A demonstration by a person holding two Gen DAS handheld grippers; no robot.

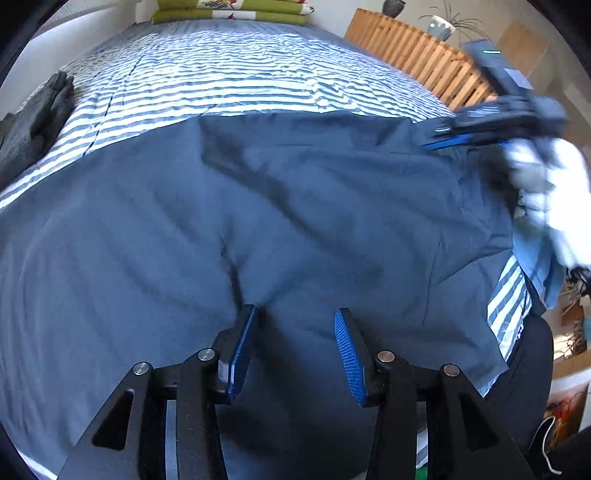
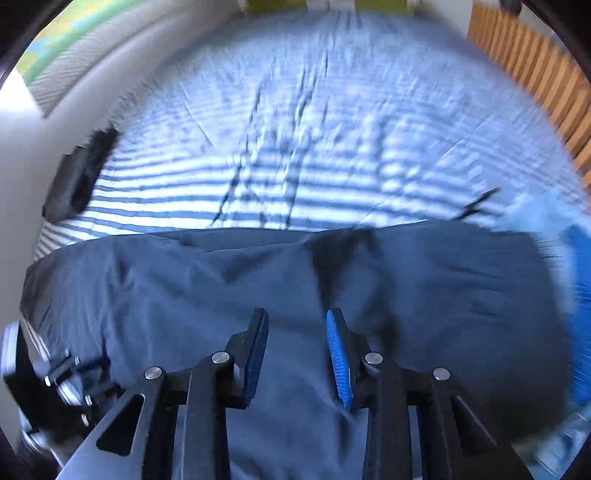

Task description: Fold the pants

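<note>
Hovering just over the pants [image 1: 258,206], the left gripper [image 1: 295,354] had its fingers [image 1: 240,347] partly open and empty, apparently poised to pinch the cloth for a fold. The right gripper [image 2: 297,354], likewise partly open with nothing between its fingers, hung over the same dark blue fabric spread across the near edge of the bed [image 1: 221,74]. Farther off lay a dark garment [image 1: 37,118], pillows [image 1: 232,11] and a slatted headboard [image 1: 413,55]; nothing blocked the way.
</note>
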